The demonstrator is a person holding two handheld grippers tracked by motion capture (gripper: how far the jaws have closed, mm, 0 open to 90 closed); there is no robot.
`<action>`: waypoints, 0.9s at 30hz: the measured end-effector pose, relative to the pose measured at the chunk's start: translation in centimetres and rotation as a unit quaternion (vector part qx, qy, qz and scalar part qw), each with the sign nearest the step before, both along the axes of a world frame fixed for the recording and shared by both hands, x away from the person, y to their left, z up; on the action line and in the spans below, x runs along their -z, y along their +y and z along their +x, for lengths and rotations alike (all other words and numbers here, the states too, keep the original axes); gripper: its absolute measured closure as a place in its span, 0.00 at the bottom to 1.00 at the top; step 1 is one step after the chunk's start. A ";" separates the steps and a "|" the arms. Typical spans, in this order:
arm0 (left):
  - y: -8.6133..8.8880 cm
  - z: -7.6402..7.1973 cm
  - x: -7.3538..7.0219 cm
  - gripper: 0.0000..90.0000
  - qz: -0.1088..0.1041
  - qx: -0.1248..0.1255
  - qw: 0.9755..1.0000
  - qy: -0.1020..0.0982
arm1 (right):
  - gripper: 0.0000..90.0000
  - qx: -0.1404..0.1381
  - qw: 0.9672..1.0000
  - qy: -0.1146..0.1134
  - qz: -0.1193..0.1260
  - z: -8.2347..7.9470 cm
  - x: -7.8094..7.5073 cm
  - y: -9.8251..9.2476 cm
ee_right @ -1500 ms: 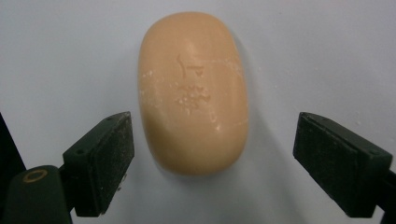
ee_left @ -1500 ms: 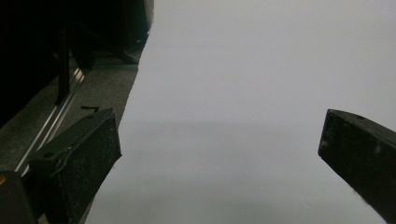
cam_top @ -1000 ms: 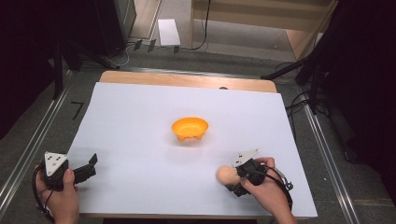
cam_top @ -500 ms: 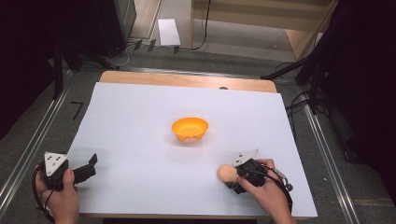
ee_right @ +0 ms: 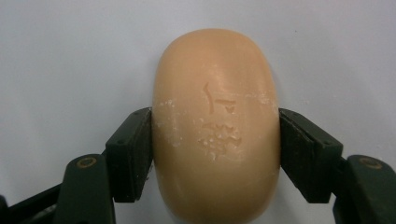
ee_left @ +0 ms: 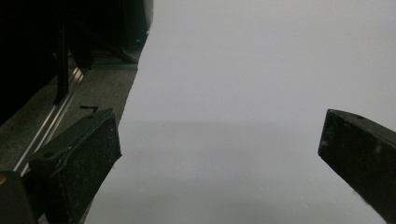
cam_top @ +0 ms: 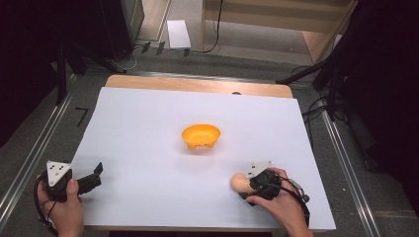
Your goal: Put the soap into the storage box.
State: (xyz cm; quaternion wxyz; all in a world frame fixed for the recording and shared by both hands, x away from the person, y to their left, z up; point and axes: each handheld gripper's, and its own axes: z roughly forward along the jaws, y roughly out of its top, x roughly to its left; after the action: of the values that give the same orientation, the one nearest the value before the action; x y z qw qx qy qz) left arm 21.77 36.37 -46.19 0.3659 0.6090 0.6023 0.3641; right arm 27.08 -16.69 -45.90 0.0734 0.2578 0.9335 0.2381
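One bar of soap (ee_right: 217, 126), peach-coloured and oval with a stamped mark on top, is clamped between the two fingers (ee_right: 128, 156) of the right gripper (cam_top: 247, 185), whose pads are pressed against its sides. The fingers have just been closing, with the soap between them. The soap is seen at the near right of the white surface (cam_top: 148, 128), lying on it. An orange bowl (cam_top: 200, 136) is set near the middle of the surface, well apart from the soap. The left gripper (cam_top: 94, 177) is held at the near left edge, its fingers (ee_left: 84, 154) spread wide with nothing between them.
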 end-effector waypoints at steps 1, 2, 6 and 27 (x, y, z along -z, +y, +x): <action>0.0 0.0 0.0 0.00 -0.001 -0.001 1.000 0.000 | 0.36 -0.004 1.000 -0.003 -0.001 0.1 0.0 0.0; 0.0 0.0 0.0 0.00 -0.001 -0.001 1.000 0.000 | 0.36 -0.005 1.000 -0.001 0.000 0.1 0.0 0.0; 0.0 0.0 0.0 0.00 -0.001 0.000 1.000 0.000 | 0.37 0.003 1.000 0.016 0.000 0.5 -0.2 0.0; 0.0 0.0 0.0 0.00 -0.003 0.001 1.000 0.000 | 0.37 -0.073 0.997 0.012 0.000 4.1 -3.0 0.9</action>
State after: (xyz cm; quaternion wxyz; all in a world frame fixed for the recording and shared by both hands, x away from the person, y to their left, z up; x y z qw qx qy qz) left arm 21.80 36.42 -46.20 0.3677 0.6086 0.6027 0.3621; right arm 31.21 -15.79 -42.88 0.0444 0.1917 0.9507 0.2396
